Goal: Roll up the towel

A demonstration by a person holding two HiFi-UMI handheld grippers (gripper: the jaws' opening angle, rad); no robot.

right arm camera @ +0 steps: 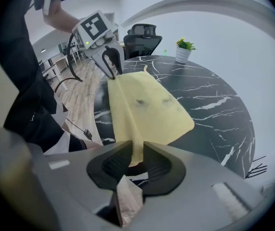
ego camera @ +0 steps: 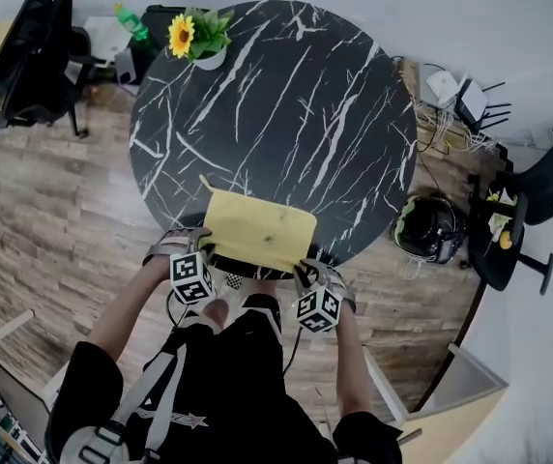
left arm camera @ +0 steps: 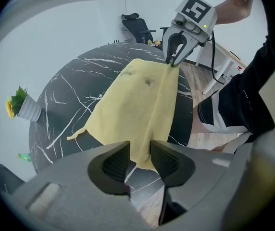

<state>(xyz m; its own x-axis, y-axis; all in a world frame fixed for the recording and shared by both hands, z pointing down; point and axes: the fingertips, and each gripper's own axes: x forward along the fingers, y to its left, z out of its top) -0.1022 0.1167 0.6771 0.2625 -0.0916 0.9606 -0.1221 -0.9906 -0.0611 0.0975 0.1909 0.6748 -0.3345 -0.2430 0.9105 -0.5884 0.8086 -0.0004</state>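
A yellow towel (ego camera: 257,230) lies on the near edge of the round black marble table (ego camera: 286,95), its near hem raised in a ridge between my two grippers. At the towel's near-left corner my left gripper (ego camera: 204,251) has its jaws well apart, and the corner (left arm camera: 144,153) hangs loose between the pads. My right gripper (ego camera: 307,264) is at the near-right corner. Its jaws stand slightly apart with a narrow strip of towel (right arm camera: 136,150) between the pads. Each gripper shows in the other's view: right gripper (left arm camera: 172,61), left gripper (right arm camera: 112,71).
A potted sunflower (ego camera: 199,42) stands at the table's far left rim. Beyond it are a black office chair (ego camera: 35,56) and a green bottle (ego camera: 131,22). To the right are a helmet-like object (ego camera: 431,228) on the wood floor, another chair (ego camera: 518,220) and a router (ego camera: 470,100).
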